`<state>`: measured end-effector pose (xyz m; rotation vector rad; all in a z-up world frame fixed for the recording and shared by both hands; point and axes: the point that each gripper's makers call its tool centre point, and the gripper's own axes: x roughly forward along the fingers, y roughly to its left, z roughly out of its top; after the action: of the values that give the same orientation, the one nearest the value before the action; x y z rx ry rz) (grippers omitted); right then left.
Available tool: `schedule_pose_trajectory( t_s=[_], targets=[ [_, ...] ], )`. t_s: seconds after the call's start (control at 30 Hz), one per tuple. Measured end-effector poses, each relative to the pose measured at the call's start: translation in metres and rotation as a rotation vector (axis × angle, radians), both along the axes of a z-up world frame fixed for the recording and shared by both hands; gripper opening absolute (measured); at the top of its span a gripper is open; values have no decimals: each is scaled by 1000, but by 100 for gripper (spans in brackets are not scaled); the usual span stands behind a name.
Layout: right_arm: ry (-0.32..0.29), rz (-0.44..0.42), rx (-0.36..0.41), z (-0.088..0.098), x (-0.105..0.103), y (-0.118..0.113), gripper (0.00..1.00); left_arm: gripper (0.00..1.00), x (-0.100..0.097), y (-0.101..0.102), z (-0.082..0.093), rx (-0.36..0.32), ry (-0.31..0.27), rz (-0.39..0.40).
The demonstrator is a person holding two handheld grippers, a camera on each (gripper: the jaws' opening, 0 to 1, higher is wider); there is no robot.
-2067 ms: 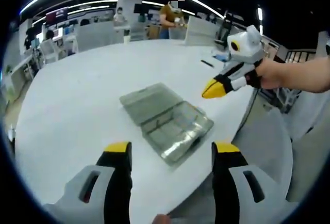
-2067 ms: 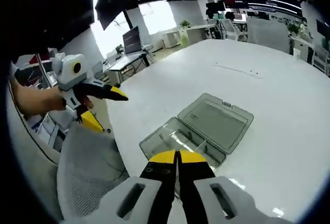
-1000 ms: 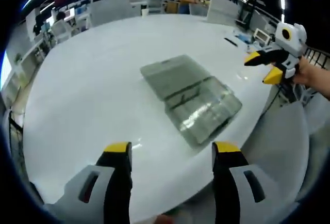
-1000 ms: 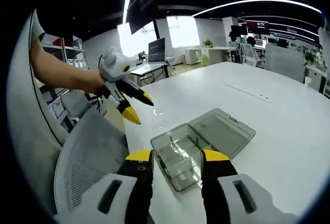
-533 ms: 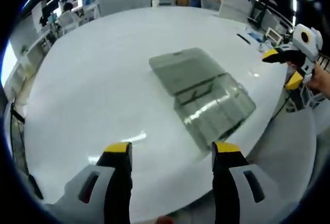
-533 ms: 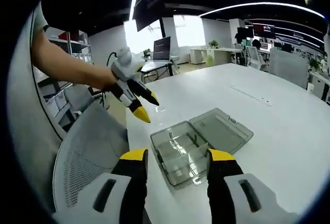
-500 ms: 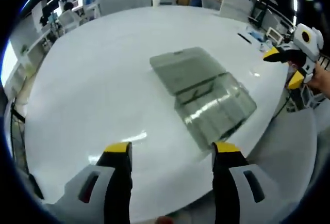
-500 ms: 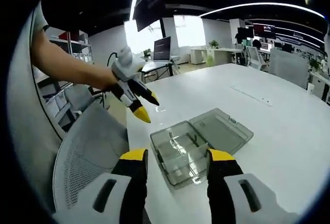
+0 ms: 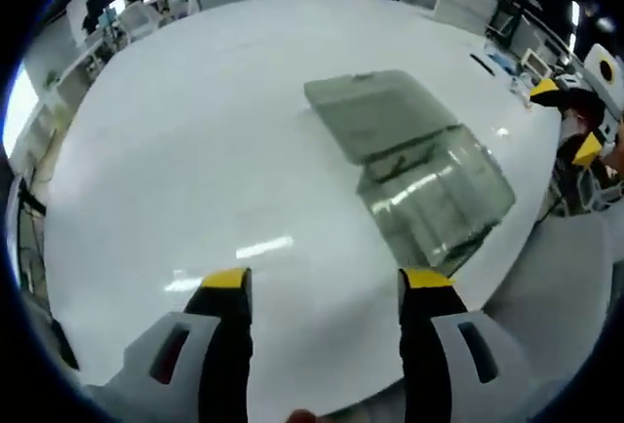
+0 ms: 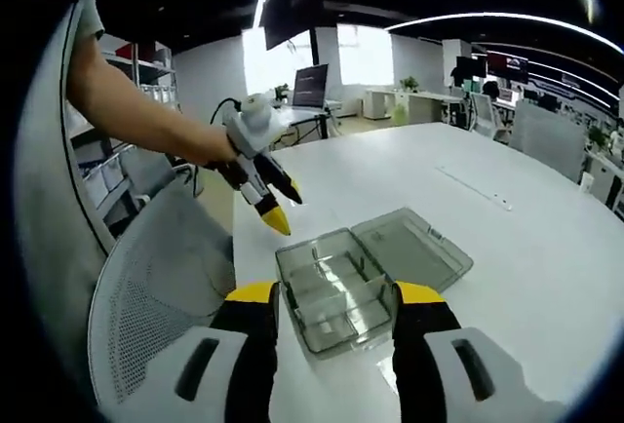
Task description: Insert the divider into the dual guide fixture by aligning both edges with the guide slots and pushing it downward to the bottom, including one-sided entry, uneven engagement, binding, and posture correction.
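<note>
One clear grey box (image 10: pixel 366 272), lid open, table (image 9: pixel 195 150)

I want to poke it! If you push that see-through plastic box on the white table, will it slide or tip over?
The plastic box would probably slide: it looks thin and light, and the white table looks smooth and glossy. Tipping seems unlikely, since it lies low and flat with its lid opened out beside it. It likely feels stiff.
</note>
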<state>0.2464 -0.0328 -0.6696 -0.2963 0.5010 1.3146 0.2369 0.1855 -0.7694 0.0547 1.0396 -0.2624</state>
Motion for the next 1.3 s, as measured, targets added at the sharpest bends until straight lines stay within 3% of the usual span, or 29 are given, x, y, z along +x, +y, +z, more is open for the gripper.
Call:
schedule_pose_trajectory(
  t_s=[0.4,1.3],
  targets=[
    [-8,9,-21,-4,-5,8,42,52,6,15,-16,-14,32,78],
    [-12,-10,-35,-6,-7,-1,41,42,11,30,-40,92,111,169]
  ],
)
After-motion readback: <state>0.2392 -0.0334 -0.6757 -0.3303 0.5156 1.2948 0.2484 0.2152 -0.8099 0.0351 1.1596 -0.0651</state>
